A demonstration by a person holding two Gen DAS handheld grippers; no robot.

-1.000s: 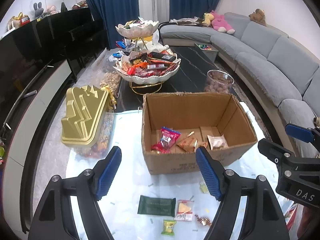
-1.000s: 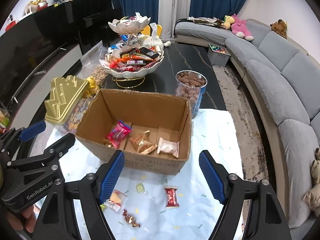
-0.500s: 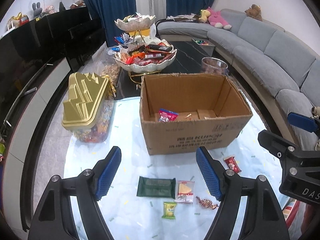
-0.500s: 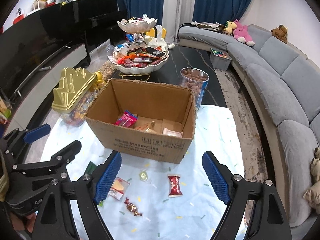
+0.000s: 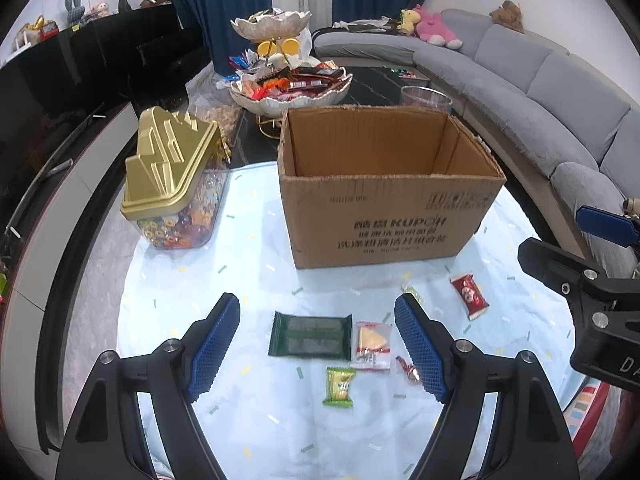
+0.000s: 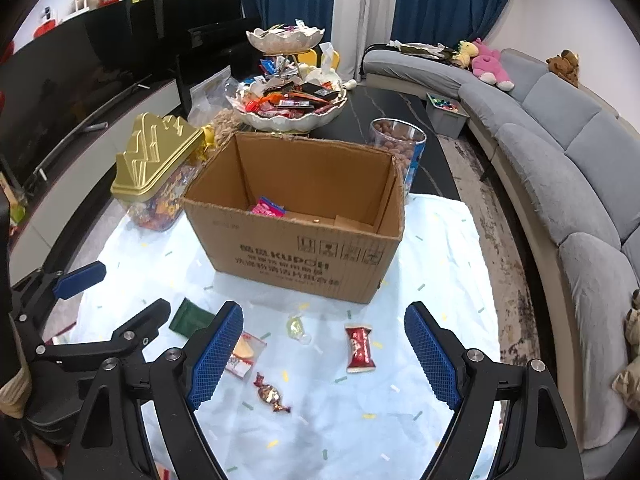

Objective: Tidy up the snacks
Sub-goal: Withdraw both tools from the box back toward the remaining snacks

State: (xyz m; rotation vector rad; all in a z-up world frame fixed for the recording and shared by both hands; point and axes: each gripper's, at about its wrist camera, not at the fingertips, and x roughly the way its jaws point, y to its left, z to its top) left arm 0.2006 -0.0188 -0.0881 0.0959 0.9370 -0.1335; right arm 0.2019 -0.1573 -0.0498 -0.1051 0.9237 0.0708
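Observation:
An open cardboard box (image 5: 384,216) (image 6: 304,256) stands on a pale blue cloth; a pink snack packet (image 6: 267,209) lies inside. In front of it lie loose snacks: a dark green packet (image 5: 309,334) (image 6: 191,317), a clear packet with a yellow wedge (image 5: 373,345) (image 6: 243,354), a small green candy (image 5: 339,386), a red packet (image 5: 469,295) (image 6: 360,347), a brown twist candy (image 6: 271,394) and a pale clear candy (image 6: 296,327). My left gripper (image 5: 318,344) is open and empty above the green packet. My right gripper (image 6: 324,352) is open and empty above the candies.
A gold-lidded clear jar of sweets (image 5: 176,184) stands left of the box. A tiered white dish of snacks (image 5: 290,88) and a clear tub of nuts (image 6: 396,148) stand behind it on the dark table. A grey sofa (image 6: 560,152) curves along the right.
Both grippers have pulled back and down from over the box; the loose snacks on the cloth now lie between the fingers. Both stay open.

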